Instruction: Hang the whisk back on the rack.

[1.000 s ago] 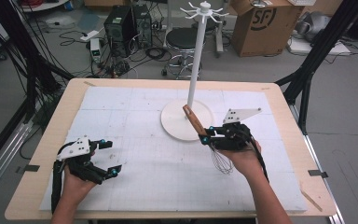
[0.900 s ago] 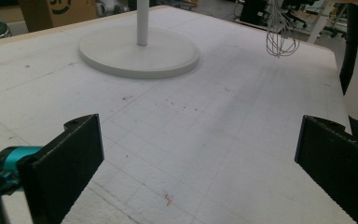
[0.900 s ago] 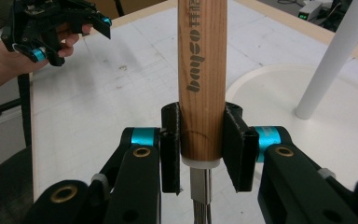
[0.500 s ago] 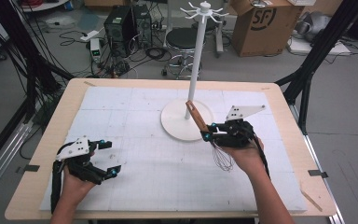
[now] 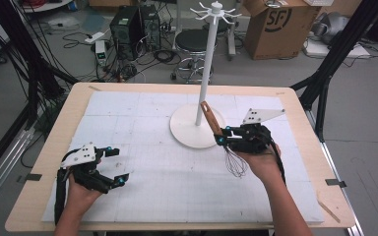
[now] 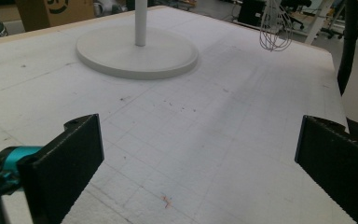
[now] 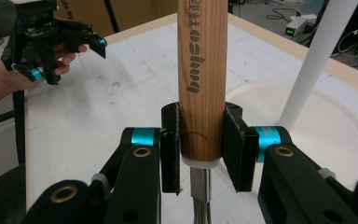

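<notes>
Whisk held up by the hook stand

The right gripper squeezes the whisk by its wooden handle, wires down, beside the white stand near the tabletop's far edge — maybe to hang it. The left gripper waits wide, empty, near the front-left corner.
</notes>
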Demonstrator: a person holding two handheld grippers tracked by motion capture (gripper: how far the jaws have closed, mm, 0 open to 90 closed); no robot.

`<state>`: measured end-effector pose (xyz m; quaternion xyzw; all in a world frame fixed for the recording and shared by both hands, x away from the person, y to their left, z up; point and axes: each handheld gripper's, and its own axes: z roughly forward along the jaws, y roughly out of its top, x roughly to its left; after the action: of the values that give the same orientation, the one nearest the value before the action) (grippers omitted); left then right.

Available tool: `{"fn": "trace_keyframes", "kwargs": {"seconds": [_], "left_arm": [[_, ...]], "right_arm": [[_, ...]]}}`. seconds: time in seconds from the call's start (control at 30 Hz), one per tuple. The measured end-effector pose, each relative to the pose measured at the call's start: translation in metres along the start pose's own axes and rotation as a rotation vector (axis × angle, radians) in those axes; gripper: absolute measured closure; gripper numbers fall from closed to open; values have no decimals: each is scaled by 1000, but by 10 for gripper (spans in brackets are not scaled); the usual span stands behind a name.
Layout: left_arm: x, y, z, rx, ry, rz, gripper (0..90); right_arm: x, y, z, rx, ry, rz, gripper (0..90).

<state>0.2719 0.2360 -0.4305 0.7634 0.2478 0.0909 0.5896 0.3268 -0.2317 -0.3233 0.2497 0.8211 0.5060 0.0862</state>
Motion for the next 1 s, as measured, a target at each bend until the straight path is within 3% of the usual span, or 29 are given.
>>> {"fn": "trace_keyframes", "kwargs": {"seconds": [0.1,0.53,1.0], "left_arm": [[-2,1,0,12,3,7,16],[-6,4,1,7,-5,16,17],[-6,3,1,13,-5,14,17]], "right_arm": [[-2,5,-5,-24,-7,7,705],[-7,42,-28,-119,-55,-59,705],[-31,85,-55,-145,-53,-63,705]]}}
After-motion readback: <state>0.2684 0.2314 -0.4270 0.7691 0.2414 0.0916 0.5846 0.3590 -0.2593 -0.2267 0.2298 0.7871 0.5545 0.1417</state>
